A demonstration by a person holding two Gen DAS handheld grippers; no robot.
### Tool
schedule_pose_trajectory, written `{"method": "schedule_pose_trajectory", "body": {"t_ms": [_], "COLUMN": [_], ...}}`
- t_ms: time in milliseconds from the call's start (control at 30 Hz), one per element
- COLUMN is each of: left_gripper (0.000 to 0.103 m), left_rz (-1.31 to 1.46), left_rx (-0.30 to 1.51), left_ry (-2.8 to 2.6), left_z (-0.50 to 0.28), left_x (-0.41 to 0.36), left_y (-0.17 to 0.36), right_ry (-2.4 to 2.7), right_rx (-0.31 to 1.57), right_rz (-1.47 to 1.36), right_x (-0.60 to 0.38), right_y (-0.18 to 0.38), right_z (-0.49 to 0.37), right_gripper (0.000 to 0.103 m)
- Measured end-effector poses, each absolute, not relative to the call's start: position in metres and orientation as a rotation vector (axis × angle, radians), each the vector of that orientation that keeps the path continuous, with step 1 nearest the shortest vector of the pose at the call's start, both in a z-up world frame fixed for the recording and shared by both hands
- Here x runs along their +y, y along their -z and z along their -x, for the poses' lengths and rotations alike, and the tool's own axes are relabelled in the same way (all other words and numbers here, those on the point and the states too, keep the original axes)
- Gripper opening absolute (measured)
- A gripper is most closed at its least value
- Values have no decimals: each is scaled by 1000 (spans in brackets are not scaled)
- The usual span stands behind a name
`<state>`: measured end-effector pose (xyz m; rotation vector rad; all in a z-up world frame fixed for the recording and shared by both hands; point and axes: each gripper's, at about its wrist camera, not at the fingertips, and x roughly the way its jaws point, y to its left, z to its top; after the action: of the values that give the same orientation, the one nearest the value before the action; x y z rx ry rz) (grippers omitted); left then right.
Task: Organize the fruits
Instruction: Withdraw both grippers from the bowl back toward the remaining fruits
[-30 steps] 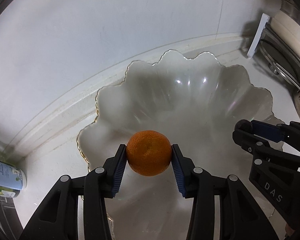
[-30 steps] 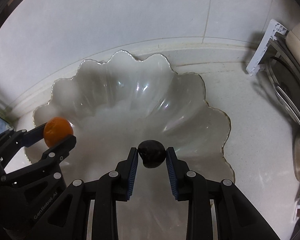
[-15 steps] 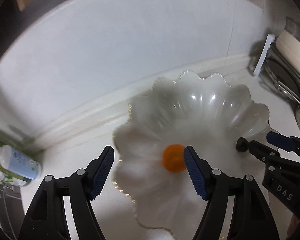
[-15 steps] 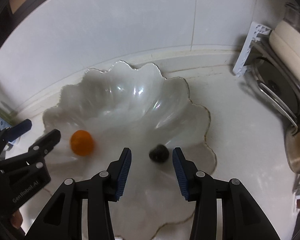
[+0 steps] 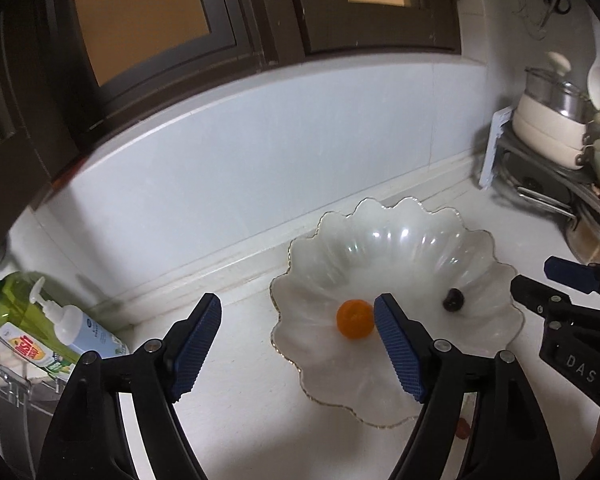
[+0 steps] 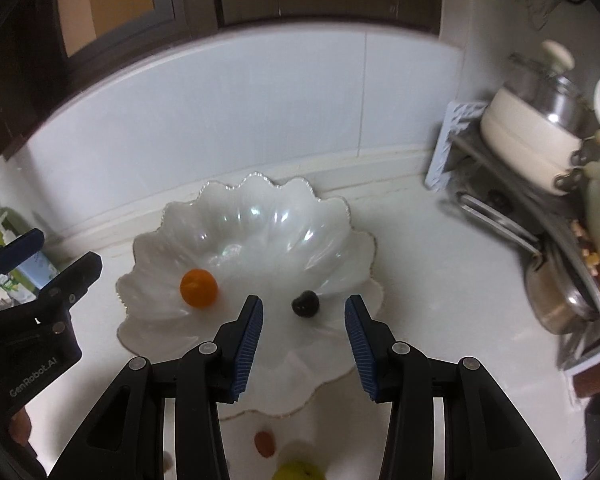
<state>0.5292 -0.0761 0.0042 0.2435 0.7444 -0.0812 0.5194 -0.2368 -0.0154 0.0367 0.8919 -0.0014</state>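
White tiles back a pale surface (image 6: 440, 280), with dark window frames above. On the right a rack (image 6: 452, 148) carries a cream pot (image 6: 528, 136) with a steel lid, and pans lie below it. At the left edge a green bottle (image 5: 16, 312) and a white pump bottle (image 5: 80, 332) lie against a wire holder.

Near the wall sits a scalloped white bowl (image 6: 260, 220), its wavy rim broad and shallow. The bowl's longer span runs from the wall side toward the cameras.

Both grippers hover apart from the bowl's contents. The left gripper (image 5: 298, 344) has its fingers (image 5: 198, 342) spread wide and empty; it straddles the bowl's left rim. The right gripper (image 6: 304, 340) also has its fingers spread with nothing between them, and it points at the bowl's near side.

Inside the bowl an orange (image 6: 199, 288) rests left of centre, round, with no clear long axis. A small dark fruit (image 6: 306, 303) lies well apart to its right, near the bowl's floor edge; its orientation is too small to tell.

On the surface in front of the bowl lie a small reddish fruit (image 6: 265, 442) and, just beyond it at the frame's bottom, a yellow-green fruit (image 6: 298, 472), partly cut off.
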Motion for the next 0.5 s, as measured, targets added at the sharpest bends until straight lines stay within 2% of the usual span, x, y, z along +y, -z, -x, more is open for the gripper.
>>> {"method": "schedule_pose_trajectory", "body": {"t_ms": [500], "left_gripper": [79], "left_rz": [-211], "left_rx": [641], "left_ry": [152], "left_z": [-459], "left_x": [-64], "left_y": [-34], "right_ry": [20], "right_rx": [756], "right_rz": [-30], "right_x": [-232], "right_y": [-24], "right_z": [-445], "right_gripper": [44]}}
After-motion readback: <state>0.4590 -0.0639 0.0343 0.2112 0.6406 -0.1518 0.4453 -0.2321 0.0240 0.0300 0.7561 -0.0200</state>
